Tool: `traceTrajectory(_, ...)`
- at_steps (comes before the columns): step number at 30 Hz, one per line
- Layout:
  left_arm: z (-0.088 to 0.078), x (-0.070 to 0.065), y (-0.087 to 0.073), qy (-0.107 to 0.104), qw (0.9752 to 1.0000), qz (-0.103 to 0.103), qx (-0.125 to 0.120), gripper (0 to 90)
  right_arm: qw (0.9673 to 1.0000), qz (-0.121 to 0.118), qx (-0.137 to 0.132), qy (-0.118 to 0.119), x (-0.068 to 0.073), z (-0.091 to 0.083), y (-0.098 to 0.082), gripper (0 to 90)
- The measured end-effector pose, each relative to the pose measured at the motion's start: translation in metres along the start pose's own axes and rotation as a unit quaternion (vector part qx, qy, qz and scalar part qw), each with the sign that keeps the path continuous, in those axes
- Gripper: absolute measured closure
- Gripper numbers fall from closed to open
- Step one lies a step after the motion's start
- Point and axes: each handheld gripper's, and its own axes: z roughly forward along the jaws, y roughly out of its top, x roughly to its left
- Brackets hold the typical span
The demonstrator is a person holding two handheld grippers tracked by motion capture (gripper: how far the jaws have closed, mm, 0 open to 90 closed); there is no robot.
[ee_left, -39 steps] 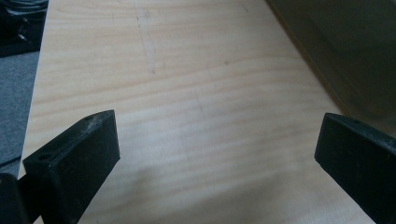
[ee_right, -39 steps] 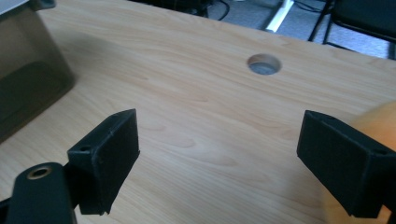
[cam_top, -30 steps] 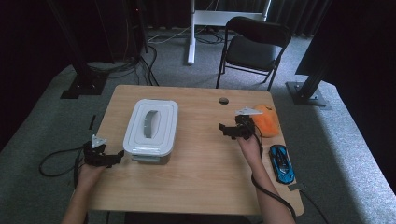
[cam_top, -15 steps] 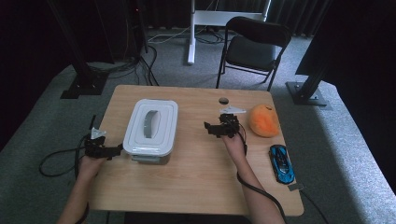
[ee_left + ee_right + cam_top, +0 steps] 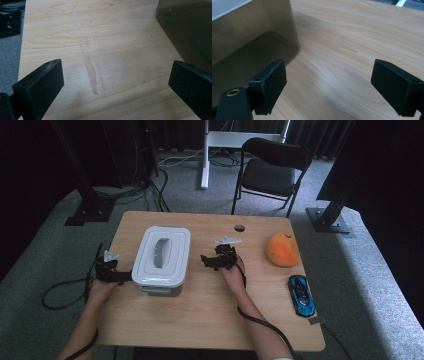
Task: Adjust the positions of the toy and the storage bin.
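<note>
- Black tongs are gaping empty: left tongs [image 5: 114, 272] just beside the box's left wall, right tongs [image 5: 212, 261] near its right.
- White-lidded box [image 5: 162, 257] is sitting toward the surface's [image 5: 210, 315] left edge.
- Probably stiff, light, slippery plastic; gripping under the lid's rim looks best.

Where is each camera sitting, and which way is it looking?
High view: above the person's side, looking forward and down on the table; both forearms, left gripper and right gripper show.
Left gripper view: rides the left gripper, looking along its open jaws over bare wood, the box at right.
Right gripper view: rides the right gripper, looking along its open jaws, the box at left.
Shared: all three show the lidded box and the wooden table.
</note>
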Motion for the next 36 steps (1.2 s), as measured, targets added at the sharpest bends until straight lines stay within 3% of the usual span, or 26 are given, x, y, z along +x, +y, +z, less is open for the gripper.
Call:
traceTrajectory(8,0.009,-0.01,0.007,-0.004,0.9999,0.011,0.003,0.5,0.9997,0.025,-0.008,0.004,0.007,0.014,0.0,13.0)
traceTrajectory(13,0.011,-0.02,0.013,-0.014,0.9998,0.015,-0.006,0.5,0.9996,0.027,0.0,0.01,0.01,0.021,0.001,13.0)
traceTrajectory(22,0.011,-0.034,0.019,-0.028,0.9993,0.024,-0.007,0.5,0.9998,0.021,0.002,0.006,0.017,0.03,0.005,13.1)
traceTrajectory(27,0.01,-0.042,0.02,-0.016,0.9995,0.026,-0.002,0.5,0.9998,0.011,0.005,0.016,0.02,0.032,0.007,13.6)
traceTrajectory(33,0.008,-0.052,0.02,-0.013,0.9996,0.027,-0.002,0.5,0.9997,0.005,0.004,0.022,0.013,0.033,0.006,14.5)
traceTrajectory(36,0.007,-0.058,0.019,-0.013,0.9995,0.029,-0.003,0.5,0.9996,0.008,0.0,0.027,0.01,0.031,0.005,19.0)
